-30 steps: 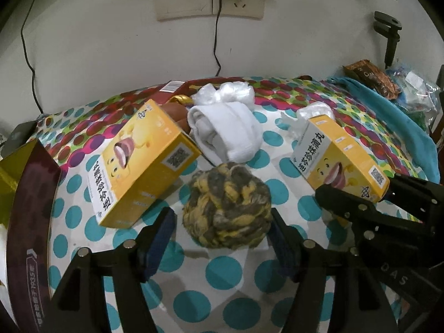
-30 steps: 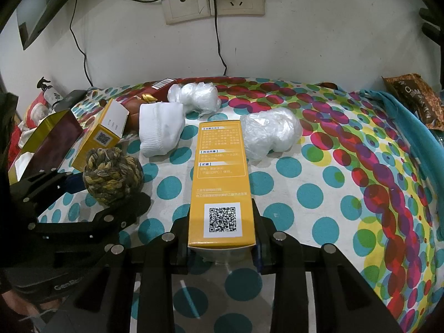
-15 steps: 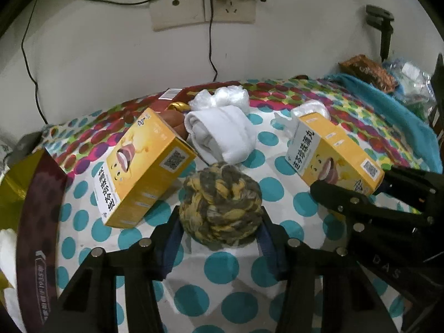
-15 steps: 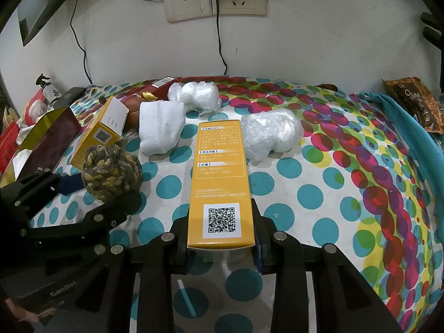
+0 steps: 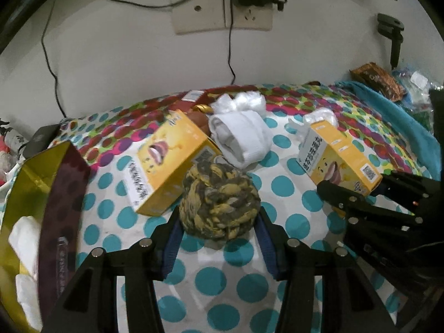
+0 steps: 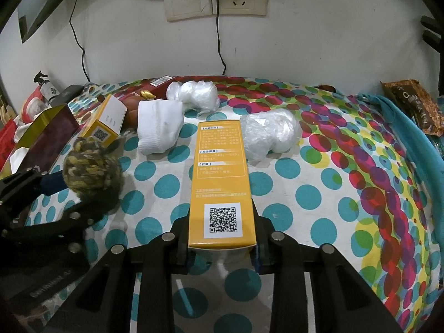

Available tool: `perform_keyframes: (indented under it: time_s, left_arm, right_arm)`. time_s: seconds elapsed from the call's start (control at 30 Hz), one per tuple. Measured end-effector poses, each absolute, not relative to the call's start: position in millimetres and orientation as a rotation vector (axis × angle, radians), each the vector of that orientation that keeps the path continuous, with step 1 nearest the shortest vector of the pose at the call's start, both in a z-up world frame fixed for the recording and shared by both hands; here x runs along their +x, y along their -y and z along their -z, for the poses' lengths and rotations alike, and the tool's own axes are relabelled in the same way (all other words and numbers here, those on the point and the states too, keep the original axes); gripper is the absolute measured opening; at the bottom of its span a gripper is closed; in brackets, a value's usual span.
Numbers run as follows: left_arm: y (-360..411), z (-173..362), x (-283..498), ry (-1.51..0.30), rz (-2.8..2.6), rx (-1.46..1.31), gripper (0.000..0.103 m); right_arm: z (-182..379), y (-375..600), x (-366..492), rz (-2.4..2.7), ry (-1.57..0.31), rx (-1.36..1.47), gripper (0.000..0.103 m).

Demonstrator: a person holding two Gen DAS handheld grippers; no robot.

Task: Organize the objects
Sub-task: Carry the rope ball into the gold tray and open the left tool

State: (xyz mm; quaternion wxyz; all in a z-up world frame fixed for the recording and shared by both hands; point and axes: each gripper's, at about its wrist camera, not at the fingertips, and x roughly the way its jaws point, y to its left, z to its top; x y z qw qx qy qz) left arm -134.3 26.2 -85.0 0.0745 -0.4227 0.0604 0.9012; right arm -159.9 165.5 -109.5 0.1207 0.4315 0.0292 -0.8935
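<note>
A knotted yellow-and-grey rope ball [image 5: 219, 202] sits between the blue pads [image 5: 172, 238] of my left gripper [image 5: 219, 224], which is shut on it just above the dotted cloth. The right wrist view shows the same ball [image 6: 91, 163] and left gripper [image 6: 66, 194] at the left. My right gripper [image 6: 222, 245] is shut on the near end of a long yellow medicine box [image 6: 222, 177], which points away toward the wall. That box [image 5: 341, 161] and the right gripper [image 5: 358, 194] also appear at the right of the left wrist view.
A second yellow box [image 5: 169, 163] lies just behind the ball, beside a rolled white sock [image 5: 241, 138]. Two crumpled plastic bags [image 6: 269, 133] [image 6: 194, 94] lie farther back. An open gold-and-maroon box [image 5: 47, 194] stands at the left. A teal cloth [image 6: 402, 127] and a snack bag [image 6: 413, 105] are at the right.
My left gripper's jaws have come together on the rope ball, and the ball has shifted slightly left and up. The right gripper and its box have stayed put.
</note>
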Motion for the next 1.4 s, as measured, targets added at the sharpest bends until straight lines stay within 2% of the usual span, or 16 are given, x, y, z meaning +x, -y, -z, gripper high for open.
perform_keyframes:
  time_s: [0.3,0.63,0.77,0.93,1.03,1.23,1.4]
  left_arm:
    - [-7,34,-100,-0.217,-2.778,-1.185,0.051]
    - [89,-11,-57,-0.086,-2.956,-1.200,0.051]
    - [137,-11,-45,0.014,-3.022,-1.257,0.051]
    - [173,-3,-36,0.043,-3.065,-1.331,0.051]
    - [182,6,-35,0.011,-3.067,-1.378,0.051]
    - [189,26,-36,0.100,-3.019,-1.439,0.051]
    - [186,34,-39,0.100,-2.998,-1.459,0.051]
  right_arm:
    - [109,-163,-160,2.616,-0.114,1.264,0.029]
    - [109,-163,-160,2.617,-0.117,1.264,0.028]
    - [109,-162,-160,2.620,-0.123,1.265,0.028]
    - [109,-161,-160,2.622,-0.135,1.267,0.028]
    - [109,-160,-160,2.625,-0.147,1.268,0.028]
    - [109,-160,-160,2.627,-0.153,1.269,0.028]
    - [109,-159,-160,2.628,-0.160,1.269,0.028]
